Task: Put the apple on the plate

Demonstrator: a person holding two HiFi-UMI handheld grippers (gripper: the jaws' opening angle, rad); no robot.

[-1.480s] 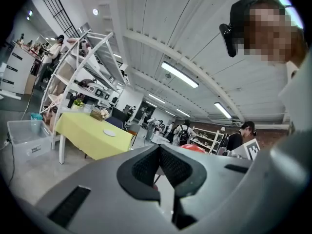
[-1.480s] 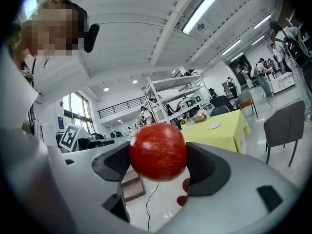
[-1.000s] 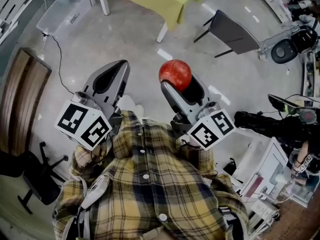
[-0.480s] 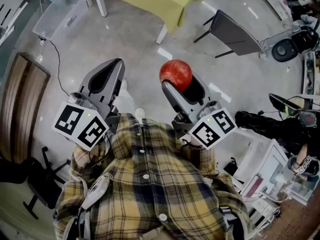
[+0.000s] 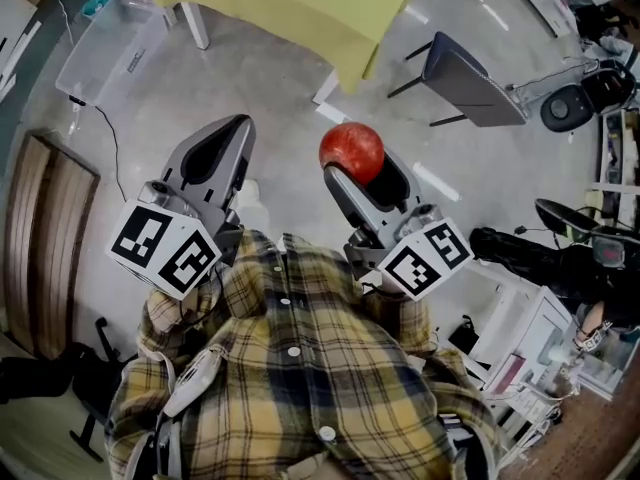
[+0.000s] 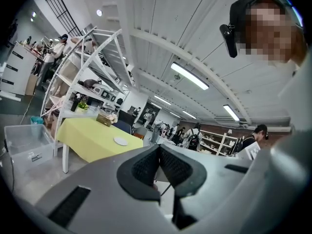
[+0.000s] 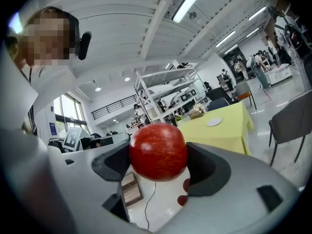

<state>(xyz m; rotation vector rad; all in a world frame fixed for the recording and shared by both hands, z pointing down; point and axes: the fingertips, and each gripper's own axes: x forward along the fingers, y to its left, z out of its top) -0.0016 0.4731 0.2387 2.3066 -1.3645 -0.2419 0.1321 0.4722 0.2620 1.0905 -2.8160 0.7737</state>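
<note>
My right gripper (image 5: 352, 160): fingers (image 7: 114, 162) clamped on the red apple (image 7: 158, 151). My left gripper (image 6: 159, 167): fingers (image 6: 144, 169) pressed fully together.

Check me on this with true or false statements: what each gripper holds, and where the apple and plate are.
The right gripper is shut on the apple. True.
The left gripper holds a cup. False: its jaws are together on nothing.
The apple sits on the plate. False: it is up in the right gripper, away from the plate.
The plate lies on the yellow table. True.
</note>
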